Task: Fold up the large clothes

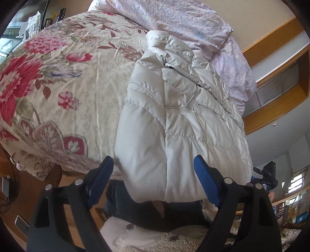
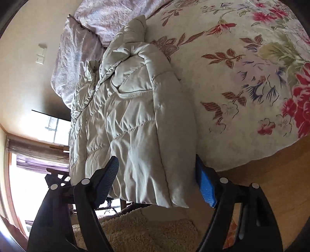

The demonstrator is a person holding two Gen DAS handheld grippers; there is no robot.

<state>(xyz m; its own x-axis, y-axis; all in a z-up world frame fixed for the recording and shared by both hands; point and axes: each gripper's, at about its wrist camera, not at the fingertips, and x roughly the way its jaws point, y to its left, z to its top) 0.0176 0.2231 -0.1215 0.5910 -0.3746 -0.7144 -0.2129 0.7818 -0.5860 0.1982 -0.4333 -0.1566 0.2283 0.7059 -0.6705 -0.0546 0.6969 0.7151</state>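
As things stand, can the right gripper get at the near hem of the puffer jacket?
Probably yes. The right gripper is open with the puffer jacket hem overhanging the bed edge between its fingers, and nothing blocks it.

The puffer jacket (image 1: 174,120) is hanging over the bed's edge, its near hem hiding behind the blue fingers (image 1: 205,180) in the left wrist view. The flowered bedspread (image 2: 242,77) is running off the picture's edge; shelf items (image 1: 54,17) are showing too small to identify.
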